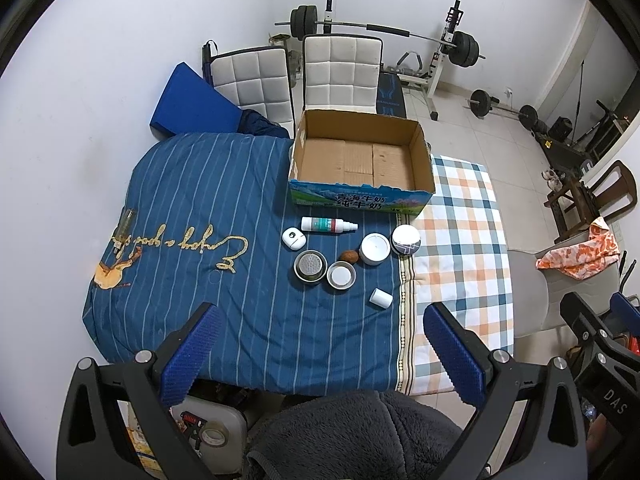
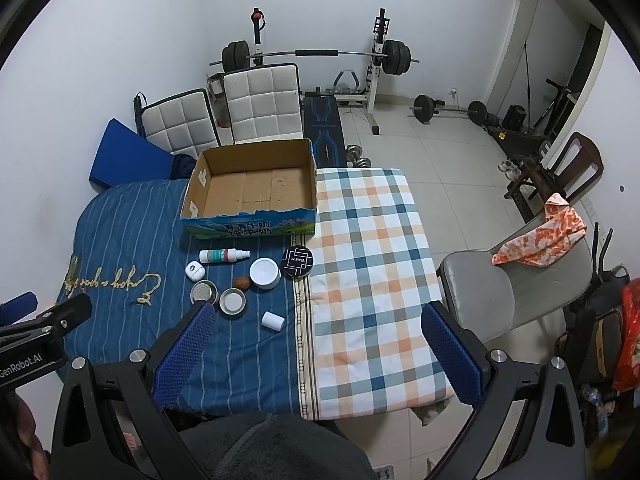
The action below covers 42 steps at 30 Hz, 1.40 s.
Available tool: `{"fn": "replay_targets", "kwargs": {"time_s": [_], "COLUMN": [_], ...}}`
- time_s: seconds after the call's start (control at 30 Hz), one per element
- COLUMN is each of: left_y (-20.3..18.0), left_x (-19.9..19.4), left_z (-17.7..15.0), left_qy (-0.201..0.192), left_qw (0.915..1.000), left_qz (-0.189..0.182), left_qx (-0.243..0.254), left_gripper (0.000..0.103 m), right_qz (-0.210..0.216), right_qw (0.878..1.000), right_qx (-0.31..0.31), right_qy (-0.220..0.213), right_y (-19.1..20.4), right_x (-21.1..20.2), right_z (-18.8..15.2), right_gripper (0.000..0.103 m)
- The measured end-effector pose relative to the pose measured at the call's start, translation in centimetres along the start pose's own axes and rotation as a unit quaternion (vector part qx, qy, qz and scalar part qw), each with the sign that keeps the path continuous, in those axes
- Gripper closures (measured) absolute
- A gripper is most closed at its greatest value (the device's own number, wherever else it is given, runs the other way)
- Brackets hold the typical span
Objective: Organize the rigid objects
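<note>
An open cardboard box [image 1: 362,160] [image 2: 252,190] stands empty at the far side of the cloth-covered table. In front of it lie a white spray bottle [image 1: 328,225] [image 2: 224,255], a small white case [image 1: 293,238] [image 2: 195,271], a white round jar [image 1: 375,249] [image 2: 265,273], a dark-lidded round tin [image 1: 406,240] [image 2: 298,261], two metal cups [image 1: 309,266] [image 1: 341,275], a brown nut [image 1: 349,256] [image 2: 242,283] and a small white cylinder [image 1: 381,298] [image 2: 273,320]. My left gripper [image 1: 320,360] and right gripper [image 2: 316,360] are open, empty, held above the near edge.
The table carries a blue striped cloth [image 1: 200,260] on the left and a checked cloth [image 2: 372,272] on the right. Two white chairs [image 1: 340,72] stand behind the box. A grey chair [image 2: 512,280] with an orange cloth is at the right. Weights lie beyond.
</note>
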State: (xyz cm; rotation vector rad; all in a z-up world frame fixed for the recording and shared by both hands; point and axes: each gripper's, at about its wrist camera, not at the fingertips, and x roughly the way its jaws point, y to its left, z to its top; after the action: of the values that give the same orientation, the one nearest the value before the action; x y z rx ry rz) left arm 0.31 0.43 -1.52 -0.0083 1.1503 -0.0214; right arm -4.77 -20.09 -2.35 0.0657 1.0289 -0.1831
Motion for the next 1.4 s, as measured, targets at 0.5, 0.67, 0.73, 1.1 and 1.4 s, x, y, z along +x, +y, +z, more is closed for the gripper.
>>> {"fn": "replay_targets", "kwargs": {"time_s": [0.5, 0.67, 0.73, 1.1, 1.4], "left_y": [0.0, 0.0, 0.0, -0.1, -0.4], "left_x": [0.1, 0.1, 0.1, 0.0, 0.0], "left_z": [0.3, 0.3, 0.4, 0.4, 0.4], "left_qy": [0.001, 0.001, 0.002, 0.001, 0.003], "left_qw": [1.0000, 1.0000, 1.0000, 1.0000, 0.9999], "left_qz": [-0.004, -0.003, -0.004, -0.007, -0.011], "left_qx": [-0.002, -0.003, -0.005, -0.006, -0.005], "left_gripper": [0.000, 0.000, 0.000, 0.000, 0.000], "right_qz": [-0.001, -0.004, -0.003, -0.004, -0.006], "right_qw": [1.000, 1.000, 1.000, 1.000, 1.000], "right_qx": [0.000, -0.001, -0.001, -0.001, -0.001], "right_qy": [0.000, -0.001, -0.001, 0.001, -0.001], "right_y": [-0.3, -0.2, -0.2, 0.0, 0.0], "right_x": [0.0, 0.0, 0.0, -0.2, -0.2], "right_z": [0.1, 0.1, 0.3, 1.0, 1.0], "right_gripper": [0.000, 0.000, 0.000, 0.000, 0.000]}}
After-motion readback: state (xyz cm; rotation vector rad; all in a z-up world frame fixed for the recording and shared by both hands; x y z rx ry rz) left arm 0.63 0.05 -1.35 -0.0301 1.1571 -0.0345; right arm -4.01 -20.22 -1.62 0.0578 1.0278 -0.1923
